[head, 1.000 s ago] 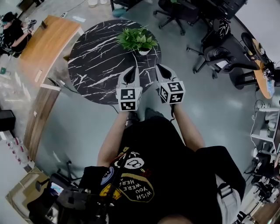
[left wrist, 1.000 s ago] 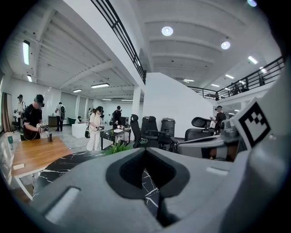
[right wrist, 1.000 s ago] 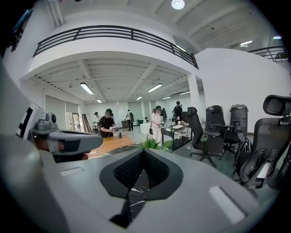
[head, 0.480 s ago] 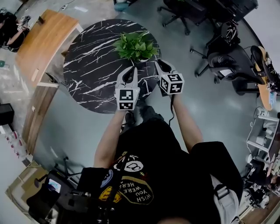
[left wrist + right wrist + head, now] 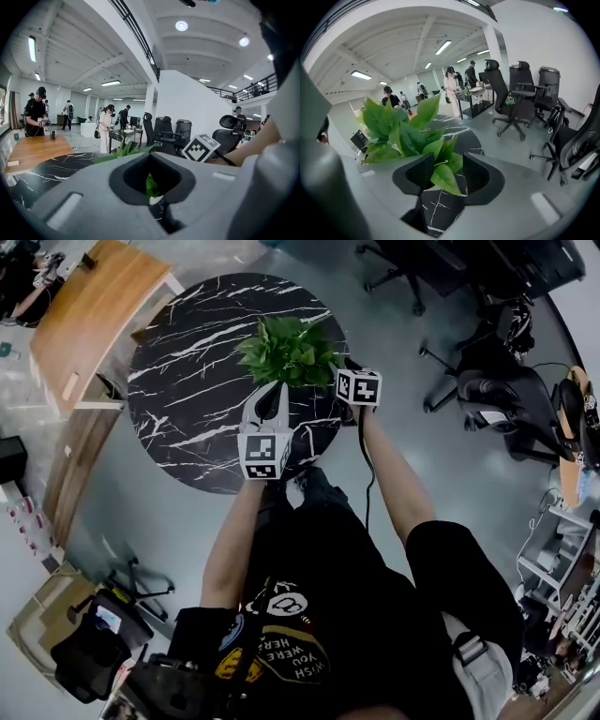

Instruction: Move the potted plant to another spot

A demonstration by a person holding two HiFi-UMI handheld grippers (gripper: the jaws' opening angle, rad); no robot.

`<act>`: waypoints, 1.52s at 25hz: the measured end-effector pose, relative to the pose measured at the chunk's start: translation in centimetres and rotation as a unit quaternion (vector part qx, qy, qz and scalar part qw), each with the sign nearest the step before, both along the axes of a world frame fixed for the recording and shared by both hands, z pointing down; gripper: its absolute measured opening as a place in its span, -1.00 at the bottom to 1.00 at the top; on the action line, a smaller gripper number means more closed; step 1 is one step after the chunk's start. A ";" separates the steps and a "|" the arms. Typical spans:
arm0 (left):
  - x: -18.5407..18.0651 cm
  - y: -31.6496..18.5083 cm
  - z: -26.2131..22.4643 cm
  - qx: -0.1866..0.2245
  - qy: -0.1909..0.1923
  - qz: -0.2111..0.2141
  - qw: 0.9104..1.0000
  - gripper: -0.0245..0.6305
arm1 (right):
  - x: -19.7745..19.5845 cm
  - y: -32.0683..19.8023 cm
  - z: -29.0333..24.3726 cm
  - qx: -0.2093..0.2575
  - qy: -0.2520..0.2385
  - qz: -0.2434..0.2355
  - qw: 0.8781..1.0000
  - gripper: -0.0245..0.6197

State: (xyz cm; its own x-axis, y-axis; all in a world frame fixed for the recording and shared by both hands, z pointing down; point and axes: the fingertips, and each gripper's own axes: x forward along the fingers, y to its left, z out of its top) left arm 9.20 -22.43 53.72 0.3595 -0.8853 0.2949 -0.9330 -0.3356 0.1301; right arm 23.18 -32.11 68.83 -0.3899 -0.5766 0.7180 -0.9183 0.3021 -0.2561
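R gripper (image 5: 446, 172) is partly open, w/ only leaf tips of the potted plant (image 5: 401, 129) between its pads and nothing clamped. L gripper (image 5: 152, 177) is closed on itself, empty, pointing at the plant from the person's side. The plant stands on the round marble bench (image 5: 187, 381), toward the rim nearest the person. To do the grasp well, I'd judge R should drop below the foliage and close on the pot (image 5: 156, 199) wall or rim, not on leaves. L prob needs to open to steady the other side. Then lift straight, keeping it upright so no soil tips out. Hard to see: the pot is under leaves in head view and only a pale sliver in L's view. R's tips are hidden there too, so can't tell if they touch the pot, or if its opening spans it.
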 end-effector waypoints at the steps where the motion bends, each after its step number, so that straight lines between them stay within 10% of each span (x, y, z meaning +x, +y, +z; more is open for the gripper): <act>1: 0.0 -0.3 0.3 -0.004 0.001 0.000 1.000 -0.91 | -0.2 -0.3 1.1 -0.015 -0.003 0.000 1.000 -0.32; 18: 0.5 -2.9 5.1 -0.057 0.007 0.016 0.998 -0.91 | -2.5 0.1 5.9 -0.142 0.025 -0.027 0.989 -0.59; 38: -8.2 0.1 5.5 -0.059 0.017 -0.088 0.994 -0.91 | -10.3 -2.2 6.7 -0.132 0.072 -0.042 0.988 -0.87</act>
State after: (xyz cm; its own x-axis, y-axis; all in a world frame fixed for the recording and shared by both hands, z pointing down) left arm 1.00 -22.38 59.20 0.2147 -0.8954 0.3901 -0.9700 -0.1489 0.1922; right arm 12.91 -34.28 75.56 -0.3105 -0.3313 0.8910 -0.9257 0.3183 -0.2043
